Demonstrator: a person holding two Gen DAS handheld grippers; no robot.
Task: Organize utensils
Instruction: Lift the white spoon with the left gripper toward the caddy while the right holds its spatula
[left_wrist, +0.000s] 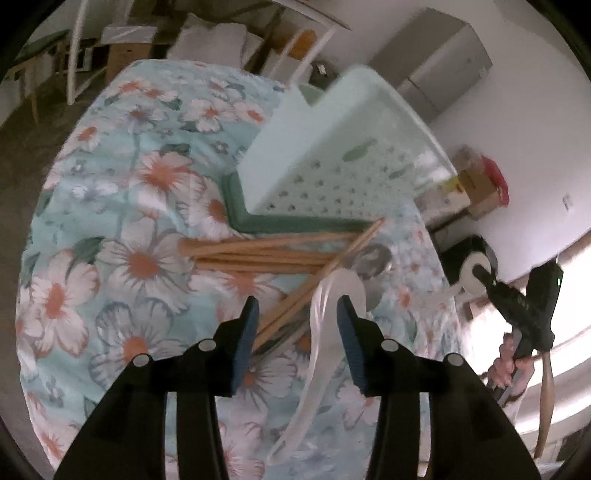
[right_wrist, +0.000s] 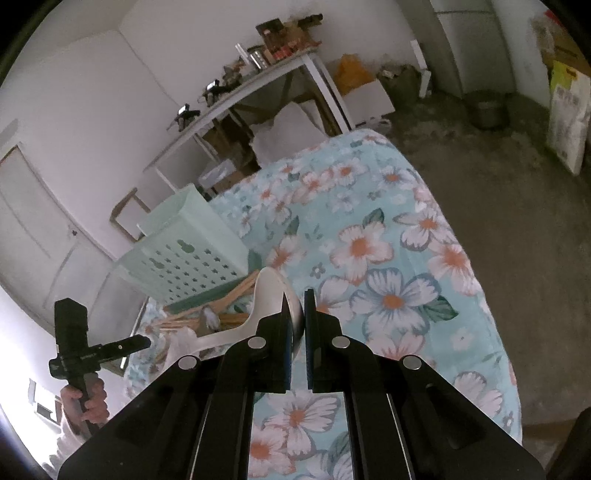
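Our left fingers (left_wrist: 297, 308) stand apart above the flowered cloth (left_wrist: 122, 236) that covers the desk, nothing pressed between their blue pads. A translucent white spoon (left_wrist: 325, 321) lies between them, nearer the right-hand pad; we cannot tell whether it touches it. Just ahead, a loose heap of wooden chopsticks (left_wrist: 266, 254) lies on the cloth, some parallel and some crossing at an angle, with a metal spoon (left_wrist: 373, 258) at their far end. Beyond them stands a pale green perforated basket (left_wrist: 332, 162) on a darker green base, the chopstick tips just beside its edge.

Our right fingers (right_wrist: 297, 321) are clamped on the bowl of a silvery spoon (right_wrist: 299, 325), held off the cloth. To their left a white ladle-shaped spoon (right_wrist: 266, 295) rises near the chopstick pile. At the far left edge of that view, a hand (right_wrist: 90, 402) grips the other tool's handle.
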